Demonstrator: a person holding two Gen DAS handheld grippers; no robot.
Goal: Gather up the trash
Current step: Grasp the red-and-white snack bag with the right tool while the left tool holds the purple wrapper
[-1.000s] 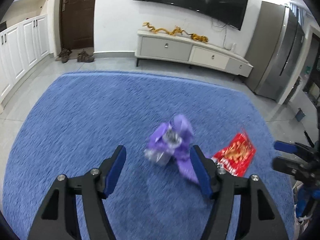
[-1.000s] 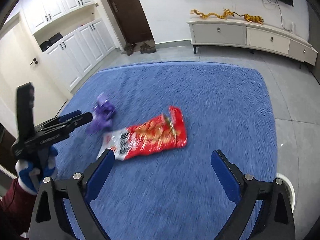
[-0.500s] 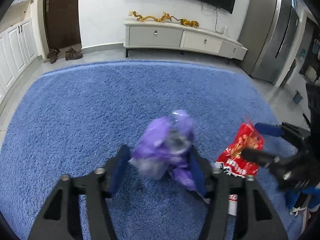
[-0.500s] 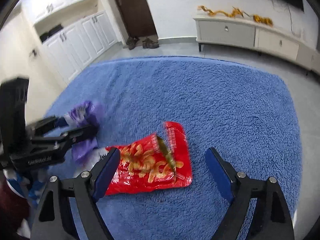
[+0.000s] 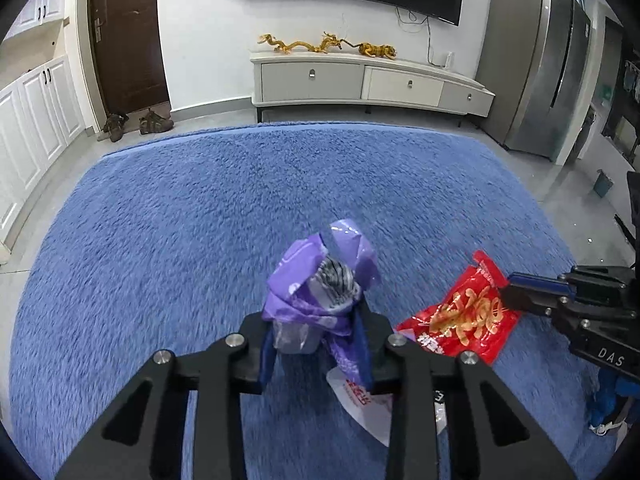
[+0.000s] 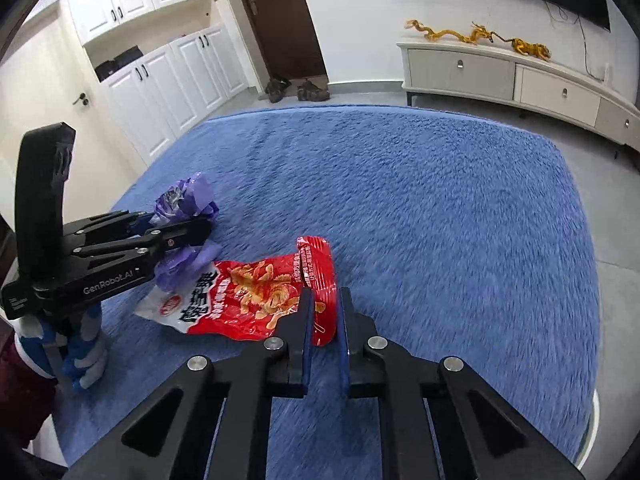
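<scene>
My left gripper [image 5: 316, 332] is shut on a crumpled purple wrapper [image 5: 320, 280], held over the blue rug [image 5: 200, 220]. It also shows in the right wrist view [image 6: 184, 208], held by the left gripper [image 6: 200, 228]. A red and white snack bag [image 6: 256, 292] lies on the rug. My right gripper [image 6: 324, 312] is shut on the bag's red edge. In the left wrist view the snack bag [image 5: 464, 316] lies at right with the right gripper [image 5: 508, 292] on its corner.
A white TV cabinet [image 5: 368, 84] with gold dragon figures stands at the far wall under a TV. Shoes [image 5: 136, 124] lie by a dark door. White cupboards [image 6: 160, 72] line the left wall. A grey fridge [image 5: 548, 80] stands at right.
My left gripper closed on the purple wrapper and lifted it. My right gripper moved onto the red snack bag and closed on its edge.
</scene>
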